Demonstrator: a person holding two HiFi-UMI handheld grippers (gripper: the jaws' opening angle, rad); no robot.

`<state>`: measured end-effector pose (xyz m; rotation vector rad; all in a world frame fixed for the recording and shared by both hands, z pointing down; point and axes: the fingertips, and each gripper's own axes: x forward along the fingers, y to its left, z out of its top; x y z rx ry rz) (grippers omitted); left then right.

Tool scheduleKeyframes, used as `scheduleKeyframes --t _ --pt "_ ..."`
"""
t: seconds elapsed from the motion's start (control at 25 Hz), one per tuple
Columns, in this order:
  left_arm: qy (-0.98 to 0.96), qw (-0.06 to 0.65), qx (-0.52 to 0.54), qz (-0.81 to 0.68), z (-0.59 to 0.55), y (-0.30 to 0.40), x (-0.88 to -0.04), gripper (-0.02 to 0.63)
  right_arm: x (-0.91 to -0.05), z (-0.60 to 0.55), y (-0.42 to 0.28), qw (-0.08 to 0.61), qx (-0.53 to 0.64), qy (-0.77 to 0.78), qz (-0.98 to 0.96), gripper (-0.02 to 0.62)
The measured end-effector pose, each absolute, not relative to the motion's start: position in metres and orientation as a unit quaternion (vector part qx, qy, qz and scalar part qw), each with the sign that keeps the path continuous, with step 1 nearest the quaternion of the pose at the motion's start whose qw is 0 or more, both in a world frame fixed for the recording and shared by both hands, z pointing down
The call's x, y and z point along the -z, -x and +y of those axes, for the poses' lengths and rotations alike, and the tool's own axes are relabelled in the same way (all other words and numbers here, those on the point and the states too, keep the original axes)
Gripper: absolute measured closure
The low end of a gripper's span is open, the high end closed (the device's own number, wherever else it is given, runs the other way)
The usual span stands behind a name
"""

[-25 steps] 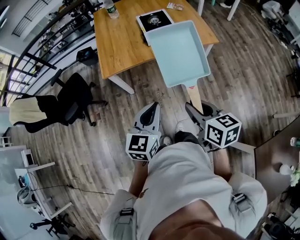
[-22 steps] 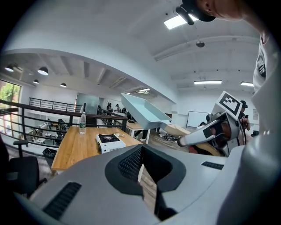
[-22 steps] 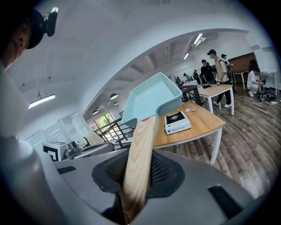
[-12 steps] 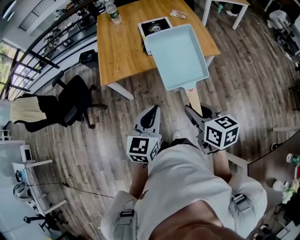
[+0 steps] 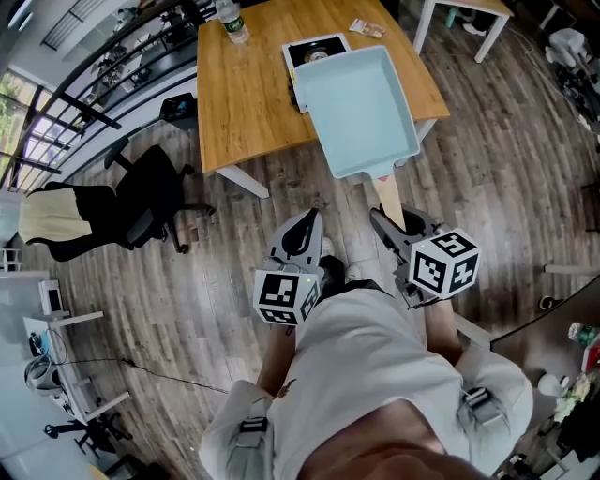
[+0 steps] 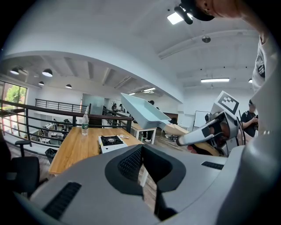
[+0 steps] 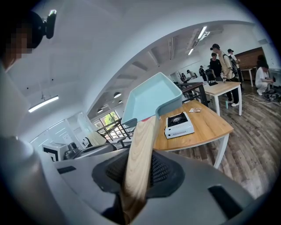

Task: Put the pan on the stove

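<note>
A light blue rectangular pan [image 5: 361, 108] with a wooden handle [image 5: 388, 195] hangs in the air over the near edge of a wooden table [image 5: 244, 94]. My right gripper [image 5: 386, 223] is shut on that handle; in the right gripper view the handle [image 7: 140, 154] runs up between the jaws to the pan [image 7: 151, 99]. A small white stove [image 5: 314, 52] with a black top stands on the table, partly hidden behind the pan, and shows in full in the right gripper view [image 7: 179, 124]. My left gripper [image 5: 302, 232] is shut and empty, beside the right one above the floor.
A water bottle [image 5: 232, 21] and a small packet [image 5: 366, 28] lie on the table's far part. A black office chair [image 5: 155, 197] stands left of the table, a white table [image 5: 469, 14] to the right. People [image 7: 221, 61] stand far behind.
The head view has drifted a little, and the table and stove sit slightly lower and to the right in it. The pan stays held out in the right gripper; neither gripper's jaws have changed.
</note>
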<state>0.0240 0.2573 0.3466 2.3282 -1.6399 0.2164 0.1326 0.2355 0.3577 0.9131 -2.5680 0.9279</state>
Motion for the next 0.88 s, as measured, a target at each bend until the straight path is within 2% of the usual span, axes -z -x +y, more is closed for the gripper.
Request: scheduleKeyframes --t 0.88 --pt "-0.832 0.141 -0.059 -0.533 0.142 0.053 -0.344 0.588 -0.366 0.137 -0.054 0.139 -0.333 -0.343 -0.867 0.494"
